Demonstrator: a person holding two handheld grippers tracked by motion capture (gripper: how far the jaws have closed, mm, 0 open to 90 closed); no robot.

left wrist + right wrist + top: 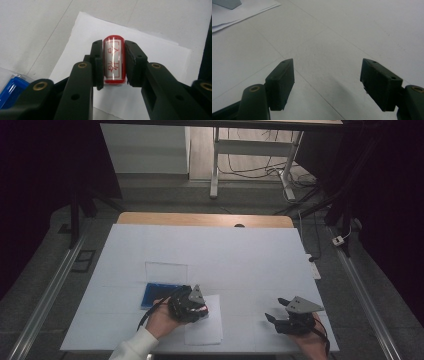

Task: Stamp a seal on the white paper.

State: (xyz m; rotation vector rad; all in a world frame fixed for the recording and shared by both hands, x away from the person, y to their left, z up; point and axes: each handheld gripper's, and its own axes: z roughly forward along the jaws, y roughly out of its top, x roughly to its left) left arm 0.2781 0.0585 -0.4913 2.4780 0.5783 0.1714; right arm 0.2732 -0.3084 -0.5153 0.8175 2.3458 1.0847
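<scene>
Stamp held over the paper

On the white bench (210, 250), the left gripper (113, 62) holds a red stamp (114, 60) tight between its jaws, above a paper sheet (152, 57). The right gripper (327, 82) stands nearby with jaws wide, holding nothing.

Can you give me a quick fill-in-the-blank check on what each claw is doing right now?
The left claw is shut on a red ____.
The right claw is ____, holding nothing.
The stamp is held over a sheet of white ____.
The open ink pad case is ____ in colour.

Missing words: stamp; open; paper; blue
</scene>
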